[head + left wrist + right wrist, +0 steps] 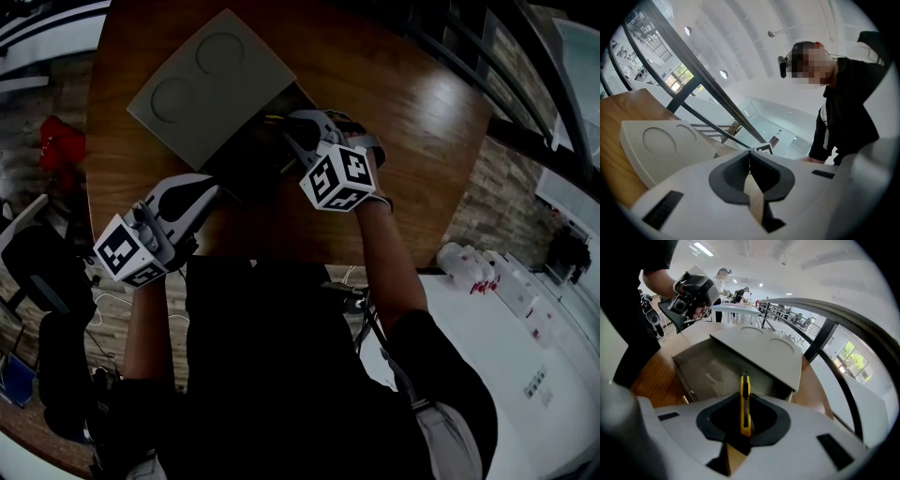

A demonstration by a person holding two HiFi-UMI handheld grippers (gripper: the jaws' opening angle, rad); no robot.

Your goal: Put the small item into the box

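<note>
A grey box (710, 373) stands open on the round wooden table (394, 103). Its lid (211, 84), with two round dents, leans back at the far left. My right gripper (745, 401) is shut on a small yellow utility knife (746, 399), which points forward just above the near edge of the box's open hollow. In the head view the right gripper (292, 133) hangs over the box's dark opening (246, 157). My left gripper (199, 195) is held up near the table's front edge, left of the box. Its jaws are pressed together with nothing between them (750, 161).
The left gripper view tilts upward, past the lid (661, 140), to a dark railing (693, 79) and the ceiling. The person's dark torso (281, 375) fills the foreground. A white counter (506, 309) lies at the right. Other people stand at a far table (736, 305).
</note>
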